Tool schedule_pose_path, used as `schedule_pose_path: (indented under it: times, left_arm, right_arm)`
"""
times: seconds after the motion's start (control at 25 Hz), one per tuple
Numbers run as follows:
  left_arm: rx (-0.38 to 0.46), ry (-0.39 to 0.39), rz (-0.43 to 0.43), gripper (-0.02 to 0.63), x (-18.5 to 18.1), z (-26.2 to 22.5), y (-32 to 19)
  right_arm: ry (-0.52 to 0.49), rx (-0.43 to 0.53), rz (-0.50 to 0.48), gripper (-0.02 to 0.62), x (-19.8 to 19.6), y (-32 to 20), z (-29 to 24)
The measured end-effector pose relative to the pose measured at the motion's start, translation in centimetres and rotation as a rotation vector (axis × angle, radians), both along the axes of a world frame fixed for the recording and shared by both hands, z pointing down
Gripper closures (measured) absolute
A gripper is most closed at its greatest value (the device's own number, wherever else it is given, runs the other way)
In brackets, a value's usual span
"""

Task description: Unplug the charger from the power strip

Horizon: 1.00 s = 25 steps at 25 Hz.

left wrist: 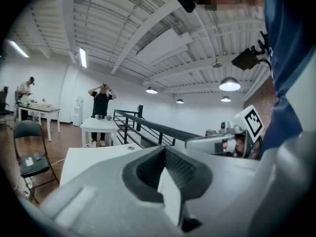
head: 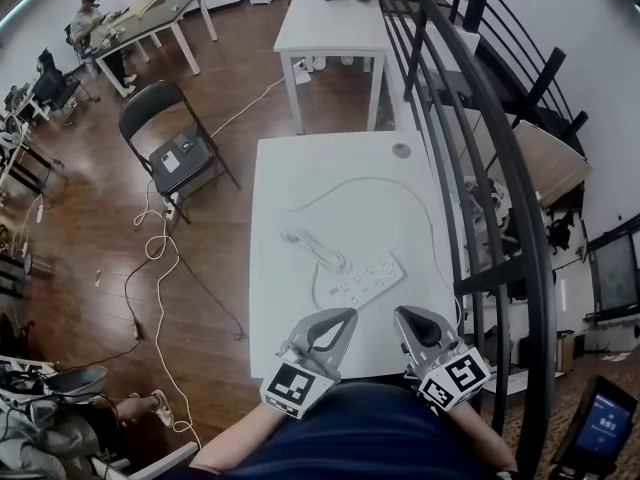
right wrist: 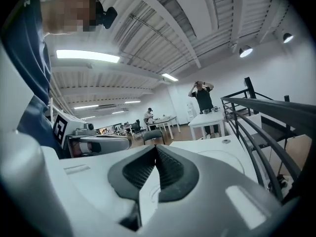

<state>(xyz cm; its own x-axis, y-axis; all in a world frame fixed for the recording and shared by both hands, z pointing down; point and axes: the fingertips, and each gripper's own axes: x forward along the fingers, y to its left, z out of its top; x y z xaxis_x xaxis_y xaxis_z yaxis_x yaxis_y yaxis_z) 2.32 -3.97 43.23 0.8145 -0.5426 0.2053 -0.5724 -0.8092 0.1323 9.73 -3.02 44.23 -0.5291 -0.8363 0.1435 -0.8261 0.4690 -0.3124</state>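
A: Where is the power strip sitting?

B: It is lying slantwise on the near half of the white bench, sockets facing up. A white plug block with a looping cord is resting just beyond the strip's left end, not seated in any socket as far as the head view is showing. I cannot tell whether that block is the charger.

A: And what are the tools doing?

B: The left tool is hanging over the bench's near edge with its jaws clenched tip to tip and nothing between them; its own view is showing the ribbed pads meeting. The right tool is hovering beside it, equally clenched and empty. Both are staying apart from the strip and pointing roughly level across the room.

A: Anything else lying on the bench?

B: A thin cable is arcing across the far half.

A: And around it?

B: A folding chair is standing on the wooden floor to the left, a dark railing is running along the right, and a person is standing beyond a second white table.
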Motion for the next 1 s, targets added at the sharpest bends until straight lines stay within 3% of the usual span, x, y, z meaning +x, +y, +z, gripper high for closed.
schedule_pose_path:
  times: [0.28, 1.0]
  left_arm:
    - [-0.08, 0.062, -0.034, 0.6, 0.2, 1.3, -0.6]
    - [-0.099, 0.037, -0.041, 0.6, 0.3, 2.4, -0.5]
  right_arm:
    - [0.035, 0.047, -0.023, 0.584, 0.0, 0.1, -0.5]
    - [0.019, 0.029, -0.025, 0.584, 0.3, 0.4, 0.2]
